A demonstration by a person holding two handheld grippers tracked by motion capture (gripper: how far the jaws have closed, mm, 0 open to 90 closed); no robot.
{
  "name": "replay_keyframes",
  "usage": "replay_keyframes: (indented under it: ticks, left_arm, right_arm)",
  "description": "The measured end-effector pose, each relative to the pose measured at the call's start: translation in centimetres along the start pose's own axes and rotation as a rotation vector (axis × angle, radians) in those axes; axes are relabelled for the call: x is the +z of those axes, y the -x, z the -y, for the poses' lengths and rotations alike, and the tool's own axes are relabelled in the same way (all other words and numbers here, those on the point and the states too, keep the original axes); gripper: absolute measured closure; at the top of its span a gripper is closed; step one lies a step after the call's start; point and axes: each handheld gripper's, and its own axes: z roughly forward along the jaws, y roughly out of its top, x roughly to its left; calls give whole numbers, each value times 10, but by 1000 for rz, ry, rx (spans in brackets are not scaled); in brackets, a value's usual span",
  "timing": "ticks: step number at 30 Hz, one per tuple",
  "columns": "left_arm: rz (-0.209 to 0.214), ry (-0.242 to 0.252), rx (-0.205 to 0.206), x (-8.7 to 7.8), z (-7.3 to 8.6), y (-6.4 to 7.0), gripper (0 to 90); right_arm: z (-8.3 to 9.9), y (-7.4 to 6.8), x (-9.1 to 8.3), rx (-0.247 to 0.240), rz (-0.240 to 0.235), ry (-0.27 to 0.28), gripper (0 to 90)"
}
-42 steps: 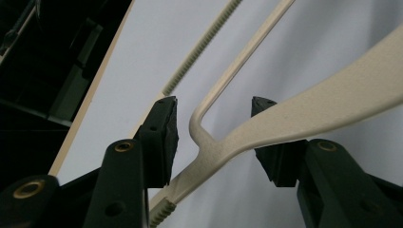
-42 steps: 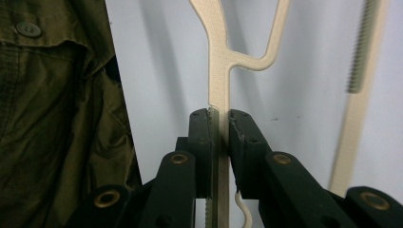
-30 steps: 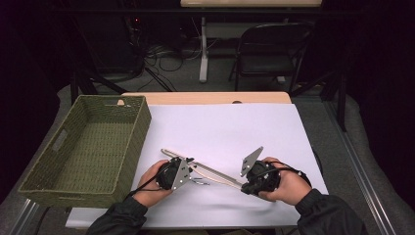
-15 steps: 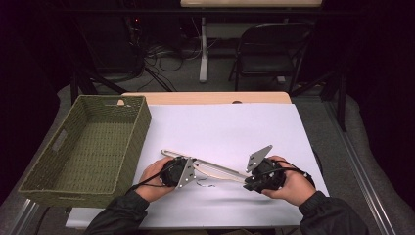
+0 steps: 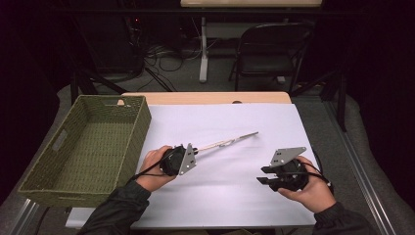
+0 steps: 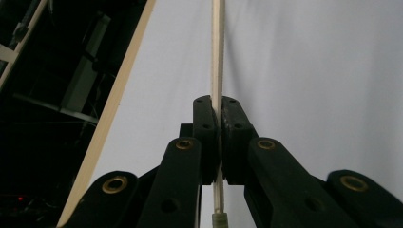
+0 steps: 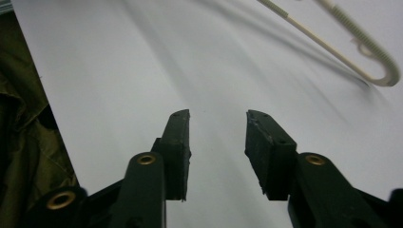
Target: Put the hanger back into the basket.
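Two claws at work — from the high view, my left claw (image 5: 192, 152) pinches one end of a long pale hanger (image 5: 230, 142) that lies slanting across the white worktop (image 5: 235, 196), the woven basket (image 5: 58, 142) just to its left. My right claw (image 5: 262, 176) sits apart, holding nothing.

Left gripper view: my jaws are pressed together on the hanger (image 6: 217, 57).

Right gripper view: my jaws are spread, the hanger's hook (image 7: 380, 71) ahead.

I judge the grasp is done — next comes lifting it toward the basket, keeping the free end from dragging.
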Motion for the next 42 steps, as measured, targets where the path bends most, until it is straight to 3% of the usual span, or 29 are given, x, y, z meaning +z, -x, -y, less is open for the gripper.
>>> replay_keyframes:
  ticks: [6, 7, 10, 12, 16, 17, 20, 24, 26, 27, 33, 36, 37, 40, 42]
  left_arm:
    - [-38, -18, -20, -8, -6, -5, 871]
    - [-46, -25, -40, -12, -8, -7, 871]
    - [-64, -29, -58, -16, -11, -10, 871]
    - [-82, -31, -91, -26, -16, -13, 871]
    - [-115, -17, -104, -40, -22, -16, 871]
    - [-126, -9, -111, -50, -27, -19, 871]
    - [-132, 9, -120, -60, -29, -23, 871]
    - [-154, 15, -135, -79, -31, -31, 871]
    - [-177, 16, -146, -95, -28, -37, 870]
    - [-177, 16, -146, -95, -28, -37, 871]
    - [-194, 8, -231, -124, -12, -55, 871]
    - [-185, 16, -277, -135, -2, -65, 871]
    - [-179, 22, -313, -140, 4, -71, 871]
    - [-180, 24, -335, -145, 9, -77, 871]
    - [-175, 37, -381, -152, 16, -86, 871]
  right_arm:
    - [11, -2, 17, 15, 17, 22, 567]
    - [16, -2, 26, 21, 20, 25, 557]
    - [21, -2, 36, 42, 31, 37, 535]
    - [24, -2, 42, 47, 44, 54, 518]
    - [26, -2, 45, 53, 73, 61, 503]
    - [27, -2, 45, 70, 89, 86, 492]
    - [30, -4, 45, 93, 104, 134, 492]
    - [31, -8, 48, 83, 119, 137, 491]
    - [32, -9, 52, 79, 128, 126, 476]
    - [32, -9, 52, 79, 128, 126, 476]
    - [33, -8, 57, 85, 150, 108, 462]
    - [34, -6, 57, 94, 150, 109, 462]
    - [35, -5, 58, 106, 145, 110, 463]
    - [35, -4, 58, 109, 151, 108, 463]
    - [36, -4, 59, 110, 149, 108, 464]
